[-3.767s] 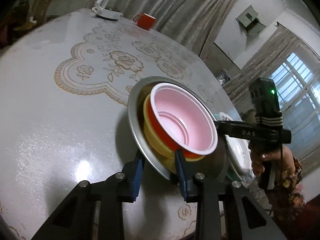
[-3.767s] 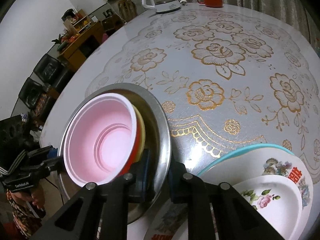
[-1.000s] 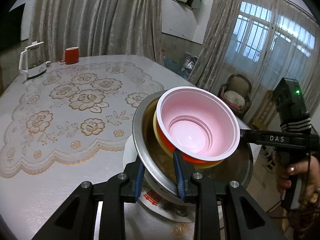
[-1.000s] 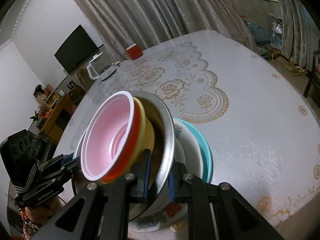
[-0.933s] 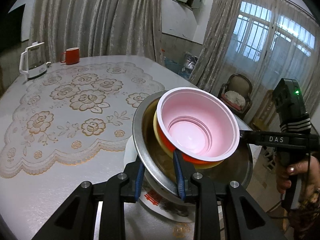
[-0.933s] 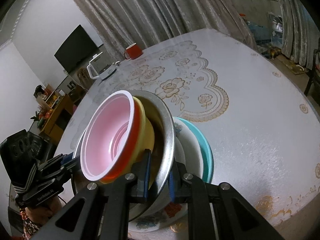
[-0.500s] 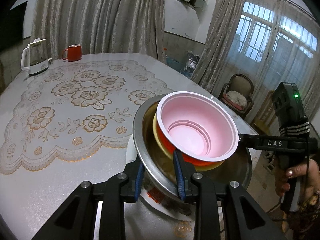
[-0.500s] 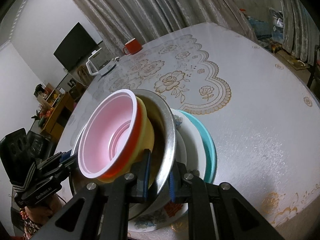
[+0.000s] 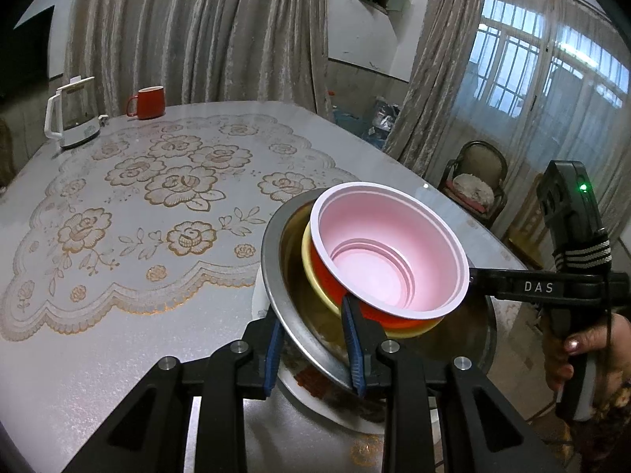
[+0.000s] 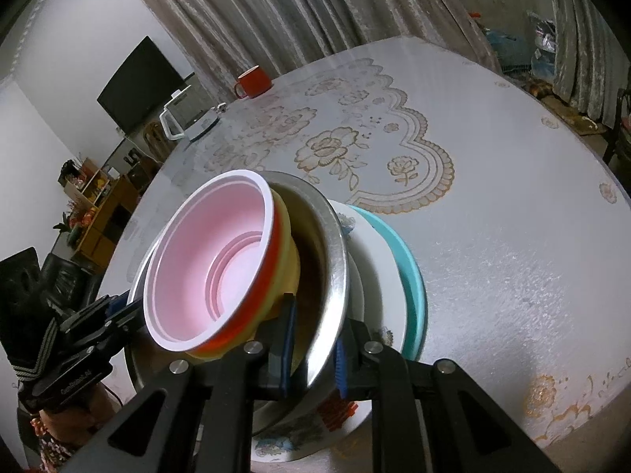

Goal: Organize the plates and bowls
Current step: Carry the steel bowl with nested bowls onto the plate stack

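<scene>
A steel basin (image 9: 276, 276) holds a yellow bowl (image 9: 311, 272) with a red-walled, pink-lined bowl (image 9: 378, 260) nested in it. My left gripper (image 9: 311, 339) is shut on the basin's near rim. My right gripper (image 10: 311, 351) is shut on the opposite rim (image 10: 335, 260) and shows in the left wrist view (image 9: 473, 276). The basin sits over a stack of white floral plates (image 10: 370, 260) and a teal plate (image 10: 410, 272) near the table's edge. Whether the basin rests on the plates or hangs just above them is not clear.
A round table (image 9: 118, 315) with a gold-flower lace cloth (image 9: 157, 181). A white kettle (image 9: 71, 118) and a red mug (image 9: 148, 101) stand at the far side. A chair (image 9: 473, 181) stands beyond the table edge. A hand grips the right gripper's handle (image 9: 579, 347).
Both grippers have carried the basin with its bowls from the bare table over the plate stack and lowered it slightly in the last second. Both stay shut on the rim.
</scene>
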